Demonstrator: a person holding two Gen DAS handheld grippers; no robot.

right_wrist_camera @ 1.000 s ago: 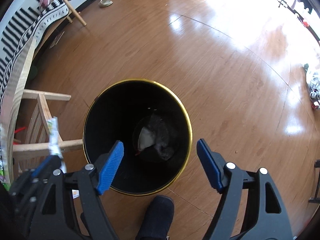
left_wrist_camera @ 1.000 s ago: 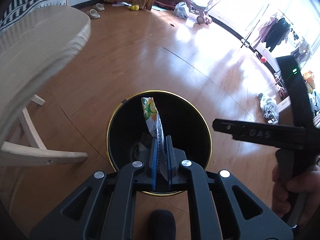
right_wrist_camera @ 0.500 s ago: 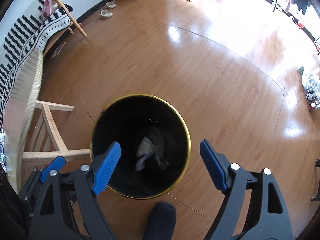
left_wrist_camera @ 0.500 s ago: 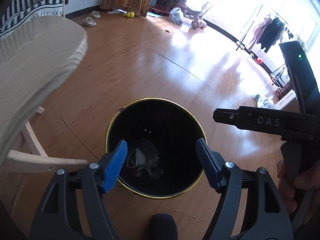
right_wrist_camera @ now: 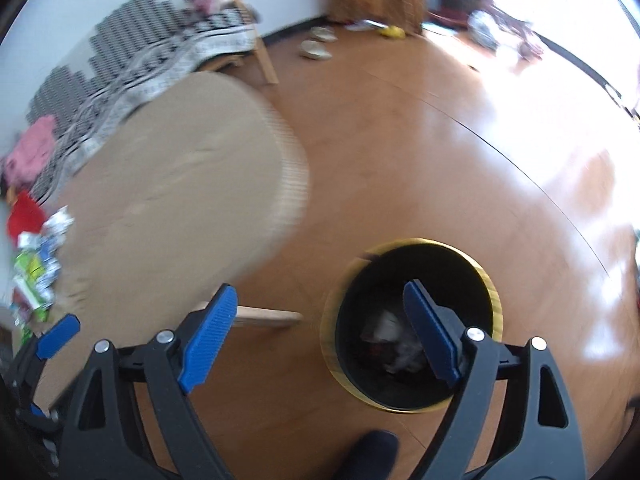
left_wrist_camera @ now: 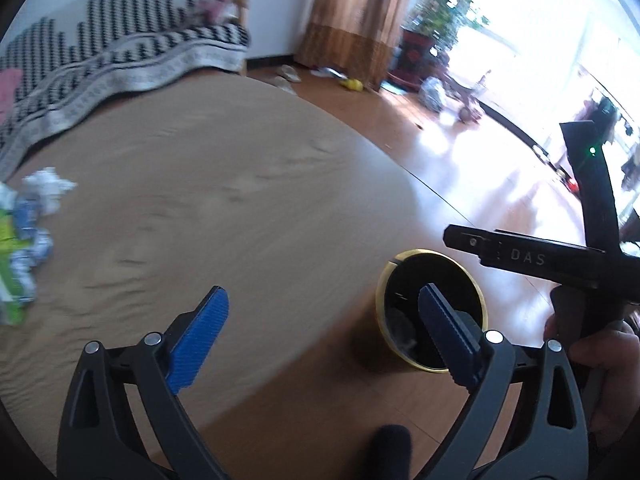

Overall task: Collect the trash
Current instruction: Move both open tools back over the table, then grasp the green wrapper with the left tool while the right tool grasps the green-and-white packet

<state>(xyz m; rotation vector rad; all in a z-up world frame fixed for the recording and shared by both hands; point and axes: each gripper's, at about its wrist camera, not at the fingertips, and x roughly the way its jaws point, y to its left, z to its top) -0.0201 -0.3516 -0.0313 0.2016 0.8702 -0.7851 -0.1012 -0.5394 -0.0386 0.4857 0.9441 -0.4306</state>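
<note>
A black trash bin with a gold rim [left_wrist_camera: 434, 312] [right_wrist_camera: 412, 328] stands on the wood floor beside a round wooden table [left_wrist_camera: 200, 208] [right_wrist_camera: 172, 200]; crumpled trash lies inside it [right_wrist_camera: 392, 340]. My left gripper [left_wrist_camera: 324, 336] is open and empty, above the table's near edge. My right gripper [right_wrist_camera: 320, 336] is open and empty, above the floor between table and bin. More trash lies at the table's far left: a white crumpled tissue [left_wrist_camera: 48, 186] and green and blue wrappers [left_wrist_camera: 16, 248] [right_wrist_camera: 36, 272].
A sofa with a black-and-white patterned throw [left_wrist_camera: 120, 52] [right_wrist_camera: 132, 64] is behind the table. Slippers [right_wrist_camera: 316, 44] and a yellow toy [left_wrist_camera: 352, 85] lie on the floor near the curtain [left_wrist_camera: 356, 12]. The right gripper's body [left_wrist_camera: 560, 256] shows in the left wrist view.
My left gripper opened and let the juice wrapper fall into the bin. Both grippers then rose and swung left, from over the bin toward the table.
</note>
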